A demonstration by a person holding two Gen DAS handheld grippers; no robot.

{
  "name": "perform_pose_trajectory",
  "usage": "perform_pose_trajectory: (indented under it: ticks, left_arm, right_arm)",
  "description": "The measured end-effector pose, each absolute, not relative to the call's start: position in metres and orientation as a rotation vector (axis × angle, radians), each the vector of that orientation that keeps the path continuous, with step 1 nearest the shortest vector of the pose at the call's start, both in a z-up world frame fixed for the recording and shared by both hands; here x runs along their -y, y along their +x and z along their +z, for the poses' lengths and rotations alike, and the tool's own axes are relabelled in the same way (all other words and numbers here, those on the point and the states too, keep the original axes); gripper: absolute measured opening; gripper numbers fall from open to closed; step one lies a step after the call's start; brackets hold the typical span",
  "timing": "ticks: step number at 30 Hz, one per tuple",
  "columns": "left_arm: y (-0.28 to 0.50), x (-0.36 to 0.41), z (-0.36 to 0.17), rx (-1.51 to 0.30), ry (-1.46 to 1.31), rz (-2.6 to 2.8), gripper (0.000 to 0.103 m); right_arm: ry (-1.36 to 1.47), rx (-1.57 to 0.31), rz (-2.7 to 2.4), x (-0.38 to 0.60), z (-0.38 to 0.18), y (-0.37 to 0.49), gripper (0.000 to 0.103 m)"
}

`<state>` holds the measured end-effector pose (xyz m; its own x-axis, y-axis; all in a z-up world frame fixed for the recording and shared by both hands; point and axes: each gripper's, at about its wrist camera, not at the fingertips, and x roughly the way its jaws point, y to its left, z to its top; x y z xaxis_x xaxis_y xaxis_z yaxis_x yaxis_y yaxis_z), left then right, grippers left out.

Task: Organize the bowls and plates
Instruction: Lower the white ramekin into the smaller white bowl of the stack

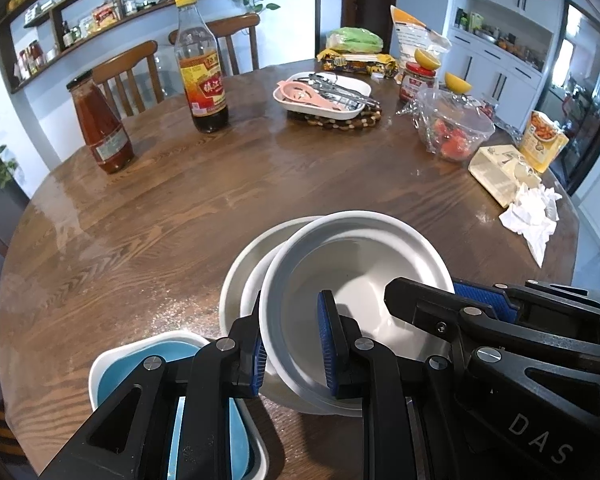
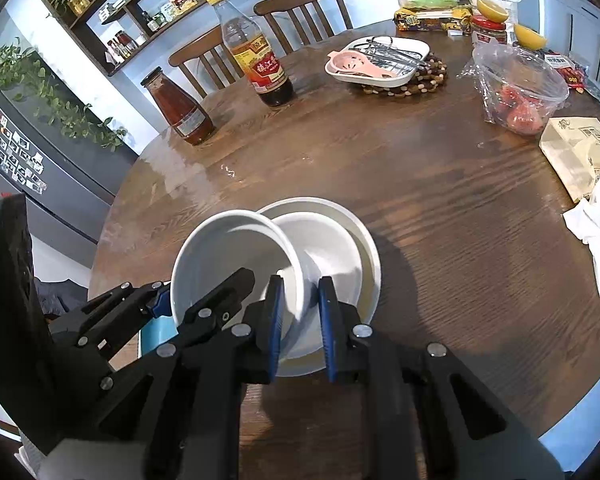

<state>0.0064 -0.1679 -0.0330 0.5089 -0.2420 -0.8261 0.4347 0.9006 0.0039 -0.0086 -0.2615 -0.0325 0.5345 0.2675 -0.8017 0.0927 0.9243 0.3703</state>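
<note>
A white bowl (image 1: 352,276) sits tilted in a second white bowl, both on a white plate (image 1: 236,276) near the table's front edge. My left gripper (image 1: 292,344) is closed on the near-left rim of the tilted bowl. My right gripper (image 2: 298,320) has its jaws partly apart around the near rim of the lower bowl (image 2: 324,248); contact is unclear. It shows from the right in the left wrist view (image 1: 440,300). The tilted bowl (image 2: 236,248) leans left over the plate (image 2: 370,248). A white square dish with a blue inside (image 1: 148,364) lies under my left gripper.
On the round wooden table (image 1: 160,220) stand a sauce jar (image 1: 102,128) and a vinegar bottle (image 1: 200,68) at the back left. A white tray of utensils (image 1: 324,94) is at the back. A plastic box of strawberries (image 1: 452,132), a paper box and crumpled tissue (image 1: 534,216) lie right.
</note>
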Motion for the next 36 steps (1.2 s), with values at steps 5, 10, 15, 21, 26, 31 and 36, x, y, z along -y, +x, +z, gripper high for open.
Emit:
perform_pose_trajectory:
  ticks: [5,10,15,21,26,31,36]
  left_arm:
    - [0.01,0.168,-0.041,-0.984,0.225,-0.413,0.021]
    - [0.012,0.169,-0.046,-1.005,0.227,-0.411,0.021]
    - [0.014,0.169,-0.048,-1.016,0.228,-0.411,0.021]
    - [0.017,0.171,-0.051,-1.029,0.23,-0.413,0.021]
    - [0.019,0.171,-0.055,-1.044,0.233,-0.412,0.021]
    - [0.022,0.171,-0.057,-1.053,0.234,-0.411,0.021]
    - [0.022,0.172,-0.058,-1.057,0.235,-0.41,0.021]
  right_arm:
    - [0.407,-1.031,0.103,0.263,-0.04,-0.006,0.019]
    - [0.415,-1.049,0.102,0.263,-0.046,-0.004,0.019]
    - [0.415,-1.059,0.103,0.264,-0.048,-0.001,0.02]
    - [0.414,-1.068,0.099,0.264,-0.05,0.001,0.02]
    - [0.409,-1.08,0.096,0.263,-0.054,0.003,0.02]
    - [0.409,-1.09,0.094,0.262,-0.056,0.005,0.02]
    - [0.412,-1.094,0.093,0.262,-0.058,0.007,0.02]
